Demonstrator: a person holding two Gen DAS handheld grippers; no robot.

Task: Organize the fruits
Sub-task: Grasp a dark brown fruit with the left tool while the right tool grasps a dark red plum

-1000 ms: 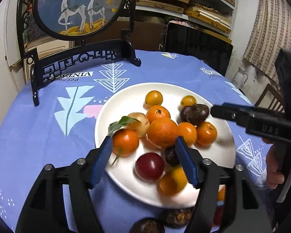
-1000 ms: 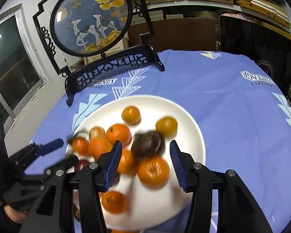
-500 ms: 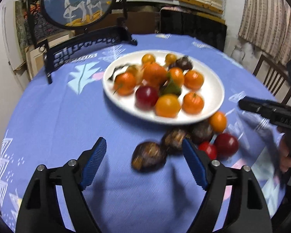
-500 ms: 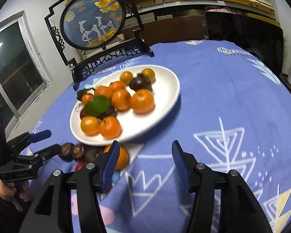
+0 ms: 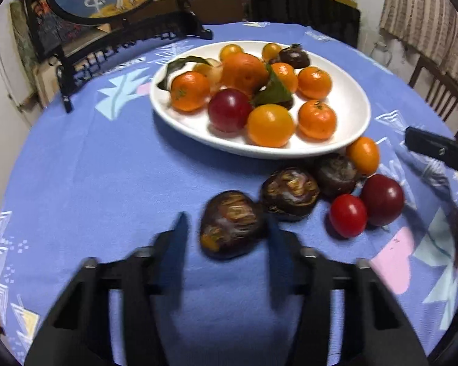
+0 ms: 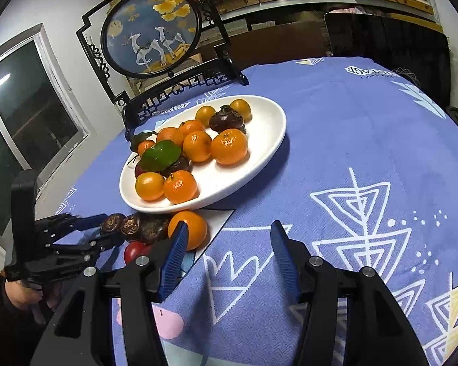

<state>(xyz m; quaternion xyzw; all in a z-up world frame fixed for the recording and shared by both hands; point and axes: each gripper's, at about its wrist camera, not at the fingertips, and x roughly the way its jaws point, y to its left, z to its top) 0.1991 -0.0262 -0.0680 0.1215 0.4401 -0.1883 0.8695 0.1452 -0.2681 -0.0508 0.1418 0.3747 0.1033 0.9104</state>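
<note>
A white plate on the blue cloth holds several oranges, a red plum and dark fruits. In front of it on the cloth lie three dark brown wrinkled fruits, an orange, a red tomato and a dark red plum. My left gripper is open, its fingers either side of the nearest dark fruit. My right gripper is open and empty over the cloth, right of the loose orange. The plate shows in the right wrist view.
A black framed round deer picture stands behind the plate at the table's far side. A dark chair back is beyond the table. Wooden chairs stand to the right. Bare blue cloth lies right of the plate.
Both grippers have pulled back from above the plate and come down low. My left gripper has moved in around the nearest dark fruit on the cloth.
</note>
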